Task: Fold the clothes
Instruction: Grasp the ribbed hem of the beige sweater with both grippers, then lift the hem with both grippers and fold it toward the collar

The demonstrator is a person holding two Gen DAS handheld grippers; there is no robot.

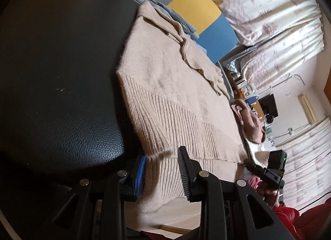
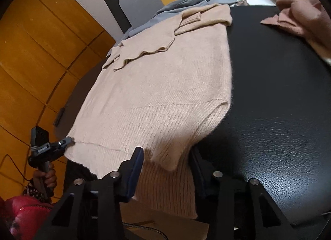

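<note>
The beige sweater (image 2: pixel 161 87) lies spread on the black surface (image 2: pixel 279 105), its ribbed hem hanging over the near edge at 6 o'clock and its collar end toward 12 o'clock. One sleeve (image 2: pixel 149 39) is already folded in across the chest, and in the right wrist view the side at 3 o'clock looks tucked to a straight edge, so the narrowing folds appear done. What seems left is the fold along the length, bringing the hem up toward the collar, then setting the piece aside. The left tool (image 1: pixel 162 169) stands at the hem with the ribbed edge between its fingers; the gap is narrow, but I cannot tell whether the pads actually pinch the knit. The right tool (image 2: pixel 167 169) likewise brackets the other hem corner, where the cloth bunches and droops between fingers set moderately apart; a firm grip cannot be confirmed there either. A pink garment (image 2: pixel 300 20) sits at 2 o'clock on the surface, and a grey-blue garment (image 2: pixel 173 10) lies behind the sweater at 12 o'clock, both apparently still to be folded.
</note>
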